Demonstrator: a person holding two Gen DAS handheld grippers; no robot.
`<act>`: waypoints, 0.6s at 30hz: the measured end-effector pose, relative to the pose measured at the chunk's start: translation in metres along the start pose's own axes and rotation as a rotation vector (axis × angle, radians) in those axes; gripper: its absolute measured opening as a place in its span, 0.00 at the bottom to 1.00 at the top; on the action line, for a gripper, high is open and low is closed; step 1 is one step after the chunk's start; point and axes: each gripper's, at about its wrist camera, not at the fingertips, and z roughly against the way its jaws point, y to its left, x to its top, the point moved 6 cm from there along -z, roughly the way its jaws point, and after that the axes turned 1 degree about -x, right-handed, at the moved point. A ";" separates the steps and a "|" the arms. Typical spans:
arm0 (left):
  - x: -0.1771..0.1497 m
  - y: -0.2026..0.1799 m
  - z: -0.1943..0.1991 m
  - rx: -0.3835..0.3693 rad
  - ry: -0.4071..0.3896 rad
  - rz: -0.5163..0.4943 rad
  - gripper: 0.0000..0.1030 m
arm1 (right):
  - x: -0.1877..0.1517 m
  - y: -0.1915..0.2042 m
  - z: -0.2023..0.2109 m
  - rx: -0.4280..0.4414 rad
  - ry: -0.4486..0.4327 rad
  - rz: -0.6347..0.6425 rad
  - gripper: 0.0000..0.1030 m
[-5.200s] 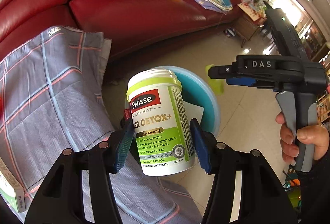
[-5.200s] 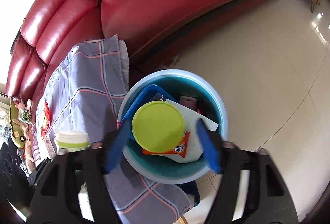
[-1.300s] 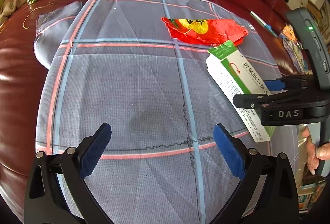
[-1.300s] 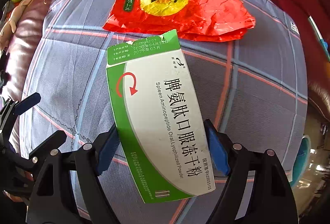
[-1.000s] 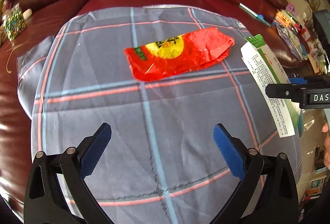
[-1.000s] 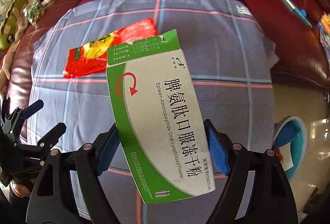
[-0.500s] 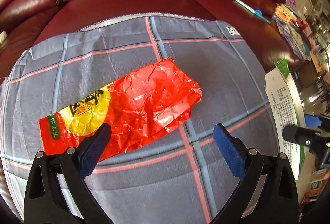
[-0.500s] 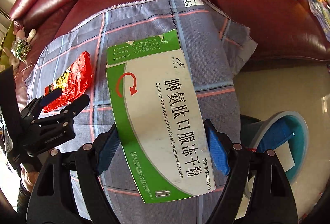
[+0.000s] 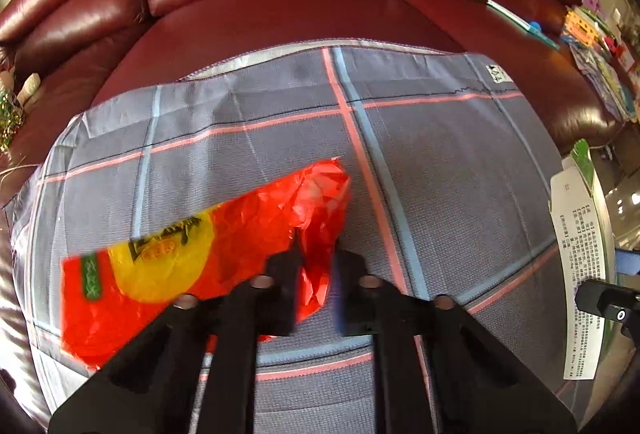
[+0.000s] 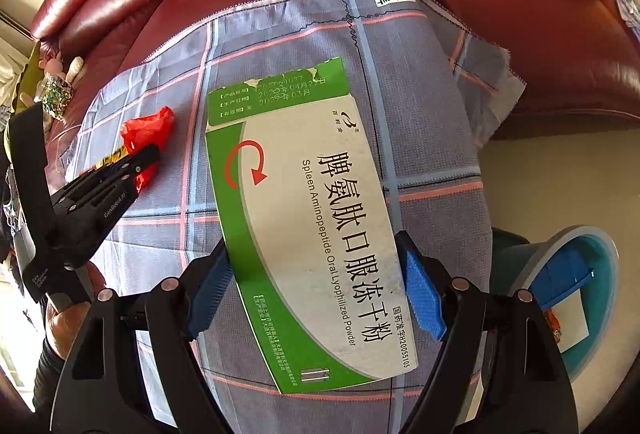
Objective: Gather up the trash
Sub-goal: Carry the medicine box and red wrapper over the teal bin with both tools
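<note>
Left gripper (image 9: 316,274) has just been closing and now pinches the red wrapper (image 9: 208,258), whose pinched bit hides behind the fingers. Only the right wrist view shows the bin (image 10: 600,246), at 3 o'clock, cut off. Right gripper (image 10: 316,282) clamps the green box (image 10: 312,234) wide, over the checked cloth (image 10: 432,138).

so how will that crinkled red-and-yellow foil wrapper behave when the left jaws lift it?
Crinkled red-and-yellow foil wrapper: probably floppy, since it bunches between the left gripper jaws, which have just closed on one end. Likely very light, looking flat and empty. The glossy film might slip.
</note>
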 end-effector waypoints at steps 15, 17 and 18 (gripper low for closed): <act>-0.033 -0.073 0.135 -0.223 -0.130 -0.093 0.08 | -0.052 -0.071 0.086 0.039 -0.124 -0.125 0.72; -0.038 -0.103 0.151 -0.269 -0.140 -0.144 0.09 | -0.063 -0.097 0.103 0.030 -0.148 -0.161 0.72; -0.041 -0.119 0.159 -0.290 -0.143 -0.170 0.09 | -0.068 -0.110 0.110 0.025 -0.159 -0.179 0.72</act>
